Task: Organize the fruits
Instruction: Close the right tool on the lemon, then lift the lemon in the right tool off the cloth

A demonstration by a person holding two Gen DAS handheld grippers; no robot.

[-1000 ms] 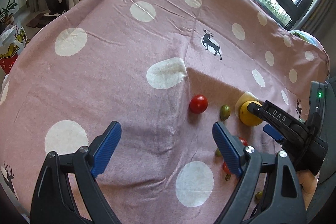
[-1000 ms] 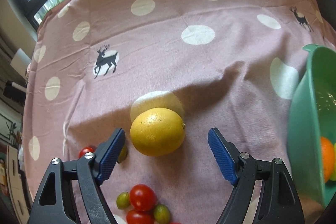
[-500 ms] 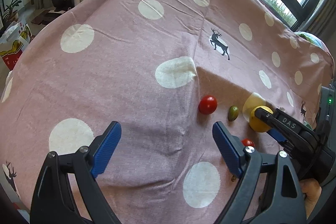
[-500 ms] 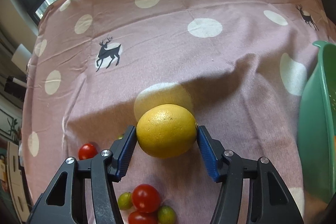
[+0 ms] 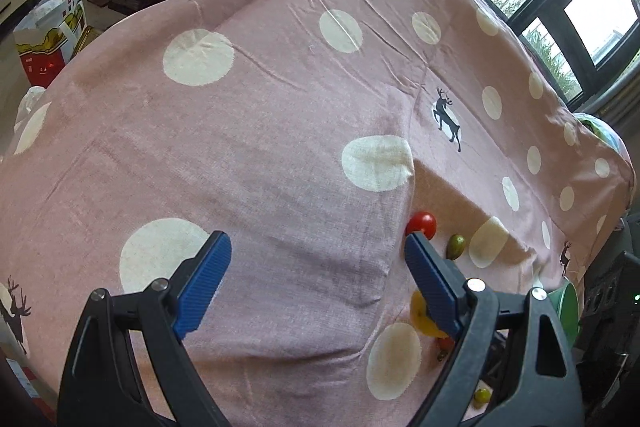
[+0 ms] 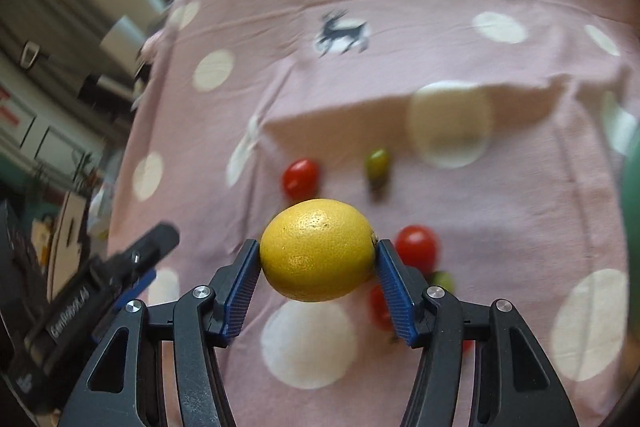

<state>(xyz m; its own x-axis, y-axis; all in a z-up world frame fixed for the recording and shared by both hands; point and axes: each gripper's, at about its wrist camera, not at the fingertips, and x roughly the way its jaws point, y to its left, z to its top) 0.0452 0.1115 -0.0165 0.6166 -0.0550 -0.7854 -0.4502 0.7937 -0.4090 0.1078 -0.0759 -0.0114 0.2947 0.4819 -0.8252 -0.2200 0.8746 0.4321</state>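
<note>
My right gripper [image 6: 316, 267] is shut on a yellow lemon [image 6: 318, 249] and holds it off the pink dotted cloth, above a cluster of cherry tomatoes [image 6: 418, 247]. A red tomato [image 6: 301, 178] and a green one [image 6: 378, 163] lie beyond it. In the left wrist view my left gripper [image 5: 316, 279] stands open over bare cloth with nothing between its fingers. The same red tomato [image 5: 422, 224] and green one [image 5: 456, 246] lie just past its right fingertip. The lemon [image 5: 420, 315] peeks out behind that finger.
A green bowl's rim [image 6: 632, 179] shows at the right edge, and again in the left wrist view as the bowl [image 5: 568, 307]. A finger [image 6: 160, 239] of my left gripper reaches in from the left. Floor clutter and bags lie beyond the cloth's far edge.
The right jaws closed on the lemon and lifted it off the cloth, carrying it back over the tomato cluster. The left gripper stayed open and drifted left across the cloth.
</note>
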